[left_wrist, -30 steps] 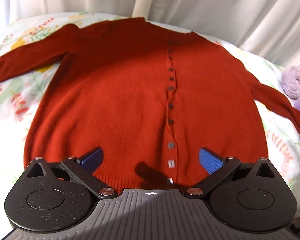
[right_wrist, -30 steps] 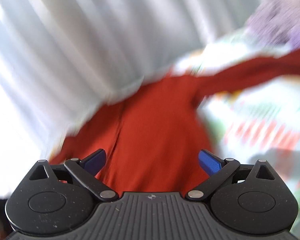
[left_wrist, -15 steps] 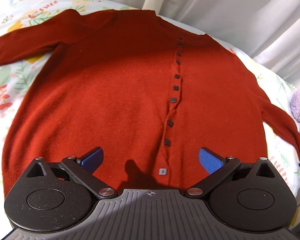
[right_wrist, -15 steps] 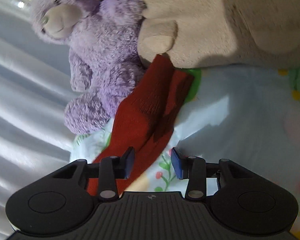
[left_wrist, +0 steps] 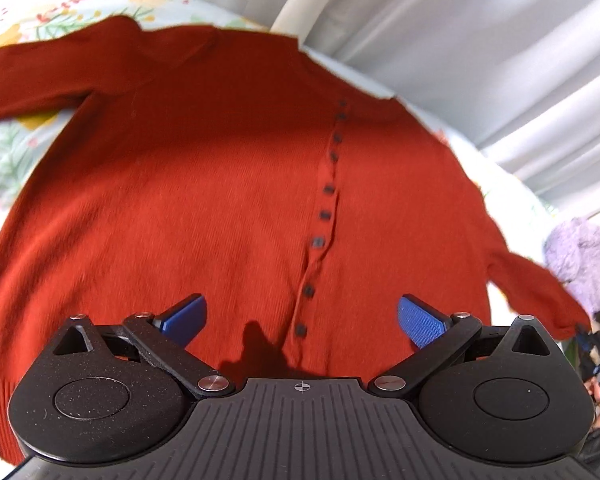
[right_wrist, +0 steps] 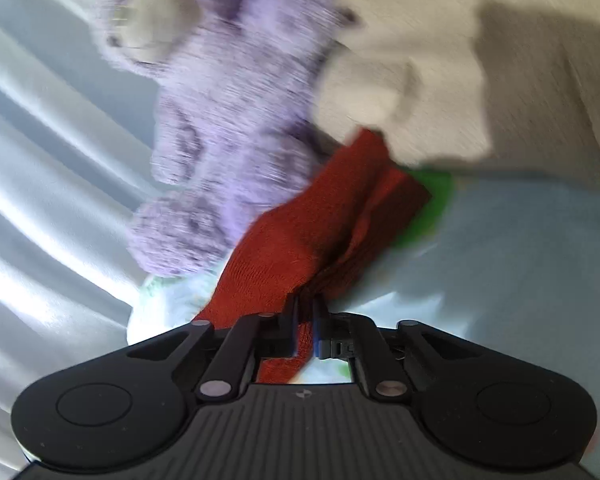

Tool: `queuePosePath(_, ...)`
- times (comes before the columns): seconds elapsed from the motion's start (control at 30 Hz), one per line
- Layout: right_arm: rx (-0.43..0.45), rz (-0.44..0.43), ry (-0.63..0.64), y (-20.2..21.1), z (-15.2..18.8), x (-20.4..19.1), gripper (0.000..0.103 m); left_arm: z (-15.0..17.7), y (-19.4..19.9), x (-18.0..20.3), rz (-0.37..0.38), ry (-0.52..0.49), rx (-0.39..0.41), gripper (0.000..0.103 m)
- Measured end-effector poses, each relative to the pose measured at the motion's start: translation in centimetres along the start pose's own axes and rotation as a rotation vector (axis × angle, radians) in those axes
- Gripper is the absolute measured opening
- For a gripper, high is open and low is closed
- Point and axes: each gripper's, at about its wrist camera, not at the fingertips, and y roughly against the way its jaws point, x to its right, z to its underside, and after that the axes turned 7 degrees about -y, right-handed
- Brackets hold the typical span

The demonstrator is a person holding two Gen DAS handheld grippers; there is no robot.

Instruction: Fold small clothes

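Red knit cardigan looked soft, limp; right tongs had just closed, pinching its cuff; left tongs were spread.

The right tongs have swung from the red cardigan's body to its sleeve cuff beside the purple teddy bear, closing onto the cuff.

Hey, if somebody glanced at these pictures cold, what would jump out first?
A red cardigan lies spread flat, buttoned, on the floral bedding, filling the left wrist view. Its sleeve end is pinched in the right gripper, beside a purple plush bear.
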Motion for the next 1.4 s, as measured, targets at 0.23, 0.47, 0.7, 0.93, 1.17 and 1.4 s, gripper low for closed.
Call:
queuePosePath(0.23, -0.188, -0.512, 0.479, 6.8, 10.7, -15.2, 0.0, -2.8, -0.2, -0.7, 0.131, 0.008, 0.075, 0.103)
queuePosePath(0.47, -0.325, -0.483, 0.697, 7.1, 19.4, -16.5, 0.006, -3.6, -1.7, -1.5, 0.214, 0.009, 0.04, 0.103)
queuePosePath(0.7, -0.097, -0.11, 0.807, 2.7, 14.8, -13.7, 0.027, -3.1, -2.5, -0.6, 0.221, -0.018, 0.01, 0.103)
queuePosePath(0.93, -0.018, 0.066, 1.182, -4.3, 16.7, -15.0, 0.042, -1.8, -3.0, -2.2, 0.175, 0.008, -0.045, 0.103)
queuePosePath(1.17, -0.037, 0.071, 1.213, -7.6, 17.6, -16.2, 0.006, -1.8, -2.2, -4.4, 0.142, 0.036, -0.015, 0.103)
queuePosePath(1.4, -0.215, -0.479, 1.128, 3.1, 23.1, -21.2, 0.006, -3.0, -3.3, -4.9, 0.277, 0.071, 0.032, 0.103)
